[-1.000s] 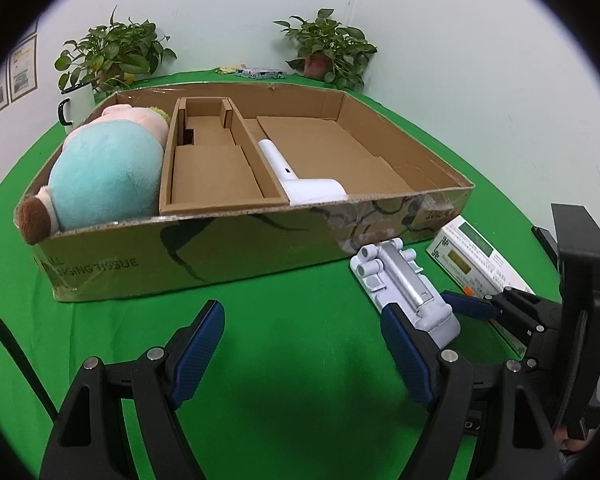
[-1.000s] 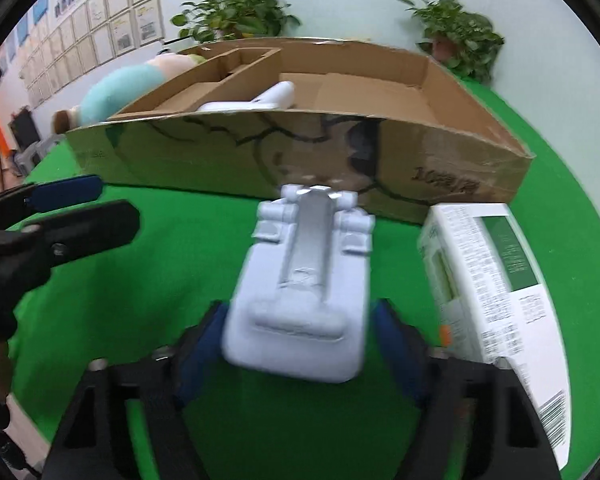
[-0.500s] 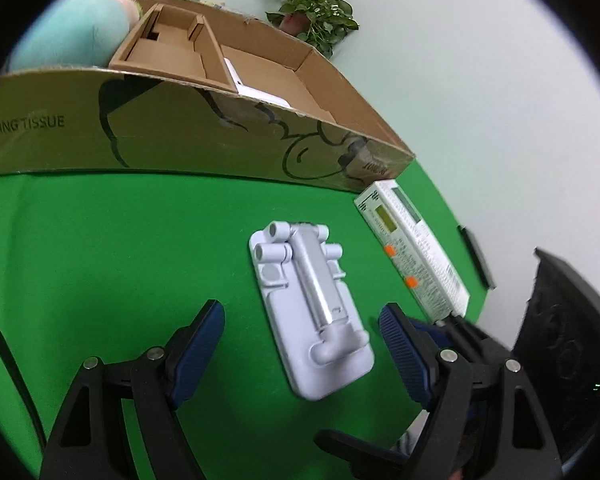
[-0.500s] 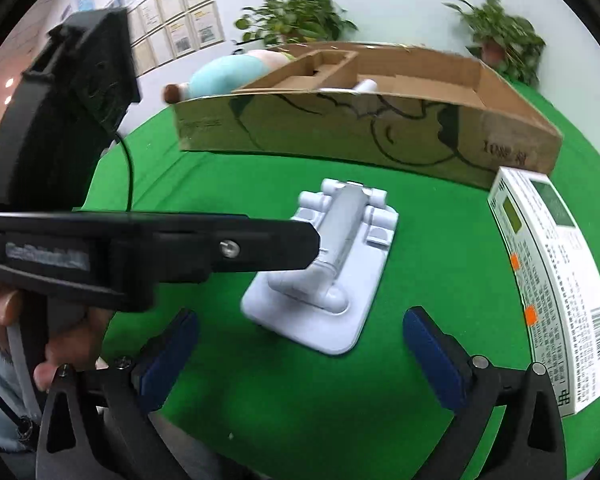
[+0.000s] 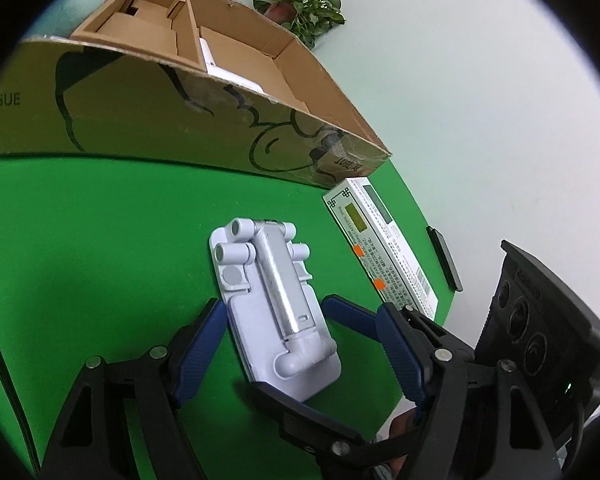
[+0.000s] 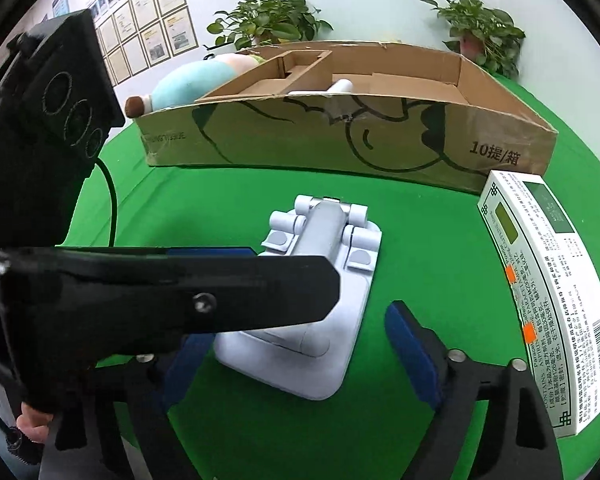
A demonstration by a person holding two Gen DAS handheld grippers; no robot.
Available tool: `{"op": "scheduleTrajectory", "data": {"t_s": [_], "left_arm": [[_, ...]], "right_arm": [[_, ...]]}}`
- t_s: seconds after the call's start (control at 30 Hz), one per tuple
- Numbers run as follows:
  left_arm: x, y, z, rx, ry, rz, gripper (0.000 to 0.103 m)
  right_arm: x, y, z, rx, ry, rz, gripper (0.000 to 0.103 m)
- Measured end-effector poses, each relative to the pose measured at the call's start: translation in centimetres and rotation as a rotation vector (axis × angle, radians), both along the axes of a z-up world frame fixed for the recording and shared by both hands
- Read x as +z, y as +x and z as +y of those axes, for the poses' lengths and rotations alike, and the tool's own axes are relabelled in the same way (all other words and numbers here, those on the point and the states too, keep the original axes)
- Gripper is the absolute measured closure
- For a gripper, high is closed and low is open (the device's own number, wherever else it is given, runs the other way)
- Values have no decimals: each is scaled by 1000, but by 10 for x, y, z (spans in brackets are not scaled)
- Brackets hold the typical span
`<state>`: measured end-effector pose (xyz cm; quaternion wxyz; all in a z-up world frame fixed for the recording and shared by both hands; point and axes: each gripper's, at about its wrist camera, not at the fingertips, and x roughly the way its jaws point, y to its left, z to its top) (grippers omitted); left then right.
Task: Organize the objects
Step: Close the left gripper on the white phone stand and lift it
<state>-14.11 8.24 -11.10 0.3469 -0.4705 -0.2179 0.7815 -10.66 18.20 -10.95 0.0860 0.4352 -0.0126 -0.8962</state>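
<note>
Moved in since earlier: left gripper [image 5: 300, 340], jaws closing astride flat white plastic folding stand [image 5: 274, 312]; right gripper [image 6: 300, 344] jaws closing, gripping nothing.

Left hand-held gripper [image 5: 300, 344] angled down, jaws closing, right hand-held gripper [image 6: 296, 356] crossing it, jaws closing

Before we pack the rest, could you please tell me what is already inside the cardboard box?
Inside the cardboard box are a teal plush toy at its left end, a cardboard insert and a white object beside it. The near wall hides the floor and the lower parts of these things.
</note>
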Motion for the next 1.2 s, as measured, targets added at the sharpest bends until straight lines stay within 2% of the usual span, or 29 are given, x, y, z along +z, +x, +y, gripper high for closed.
{"op": "scheduleTrajectory", "data": {"t_s": [0.03,0.07,0.17,0.37,0.53,0.63,0.73,0.8,0.87,1.2], "left_arm": [[-1,1,1,0,8,-7,28],[-3,3,2,-5,21,-20,35],[-4,7,0,12,22,-16,41],[-6,12,4,13,26,-31,42],[-7,12,4,27,34,-54,43],[-8,13,5,33,21,-59,49],[-9,13,-1,38,17,-86,62],[-15,12,-5,33,60,-127,68],[-16,13,-7,34,79,-134,68],[-7,23,-6,30,24,-81,72]], "right_arm": [[0,0,-2,-7,21,0,24],[-1,2,-5,-13,52,1,29],[-1,5,-9,-19,83,-3,30],[0,13,-5,-21,81,-12,33],[4,14,3,-59,8,-52,35],[7,15,7,-64,-51,-79,35],[9,15,13,-61,-112,-108,35],[10,16,17,-59,-152,-128,35],[10,18,18,-54,-167,-139,35],[9,22,13,-49,-185,-128,36]]}}
